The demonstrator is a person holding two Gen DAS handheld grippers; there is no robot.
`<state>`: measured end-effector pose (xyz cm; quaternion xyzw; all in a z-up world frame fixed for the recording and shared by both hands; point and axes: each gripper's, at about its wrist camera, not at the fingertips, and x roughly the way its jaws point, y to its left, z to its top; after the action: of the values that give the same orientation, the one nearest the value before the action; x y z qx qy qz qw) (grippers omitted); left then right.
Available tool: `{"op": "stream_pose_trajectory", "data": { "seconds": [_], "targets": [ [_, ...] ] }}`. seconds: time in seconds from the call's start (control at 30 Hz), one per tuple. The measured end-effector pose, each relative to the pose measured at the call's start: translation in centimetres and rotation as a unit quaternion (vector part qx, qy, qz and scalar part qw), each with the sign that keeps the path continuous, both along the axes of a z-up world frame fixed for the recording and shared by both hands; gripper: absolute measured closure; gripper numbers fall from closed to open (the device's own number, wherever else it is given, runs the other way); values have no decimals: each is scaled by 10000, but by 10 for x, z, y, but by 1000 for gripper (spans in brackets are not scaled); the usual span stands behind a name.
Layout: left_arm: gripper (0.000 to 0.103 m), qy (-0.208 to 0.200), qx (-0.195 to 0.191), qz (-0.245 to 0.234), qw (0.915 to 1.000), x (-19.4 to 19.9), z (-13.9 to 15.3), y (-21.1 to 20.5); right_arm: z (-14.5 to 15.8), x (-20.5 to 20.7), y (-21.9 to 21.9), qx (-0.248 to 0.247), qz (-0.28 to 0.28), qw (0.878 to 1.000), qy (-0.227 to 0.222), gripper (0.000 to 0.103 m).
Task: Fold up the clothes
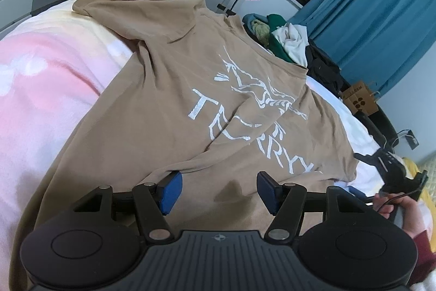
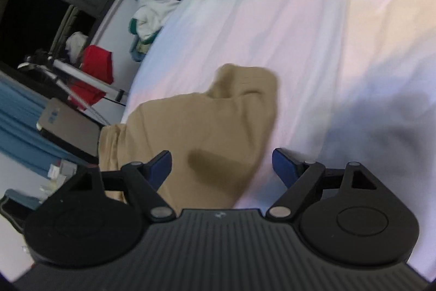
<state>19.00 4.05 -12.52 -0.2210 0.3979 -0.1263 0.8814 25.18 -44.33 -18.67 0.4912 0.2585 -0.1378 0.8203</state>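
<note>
Tan cotton T-shirt with white print lay spread, print up, on pink-and-white bed cover, flattened for folding. Left tongs wide above hem, empty. Right tongs wide over sleeve, gripping nothing.

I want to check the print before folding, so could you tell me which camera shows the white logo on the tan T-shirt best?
The left wrist view: the white logo lies in full sight across the tan T-shirt. The right wrist view shows only a plain, blurred part of the shirt, no print.
</note>
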Motion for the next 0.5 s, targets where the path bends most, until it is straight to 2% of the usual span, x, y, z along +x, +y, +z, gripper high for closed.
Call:
{"op": "stream_pose_trajectory", "data": {
  "seconds": [0.1, 0.17, 0.27, 0.3, 0.33, 0.4, 0.47, 0.5],
  "targets": [
    [40, 20, -67, 25, 10000, 1, 0, 2, -11, 10, -5, 215, -173, 9977, -614, 19],
    [40, 31, -129, 34, 9999, 2, -1, 3, -17, 20, -4, -31, -260, 9960, -850, 19],
    [40, 16, -190, 43, 9998, 3, -1, 5, -15, 41, 6, -654, -344, 9933, -893, 20],
    [40, 10, -200, 46, 9998, 3, -1, 5, -12, 45, 12, -867, -365, 9915, -902, 28],
    [40, 4, -209, 49, 9998, 4, -1, 6, -9, 53, 18, -1134, -389, 9895, -805, 54],
    [40, 3, -238, 83, 9997, 7, -1, 6, 4, 66, 29, -1610, -501, 9836, -638, 89],
    [40, -36, -273, 120, 9995, 8, 1, 8, 21, 75, 41, -2012, -683, 9758, -515, 90],
    [40, -88, -253, 135, 9996, 8, 4, 10, 34, 76, 52, -2253, -726, 9695, -628, 90]
  ]
}}
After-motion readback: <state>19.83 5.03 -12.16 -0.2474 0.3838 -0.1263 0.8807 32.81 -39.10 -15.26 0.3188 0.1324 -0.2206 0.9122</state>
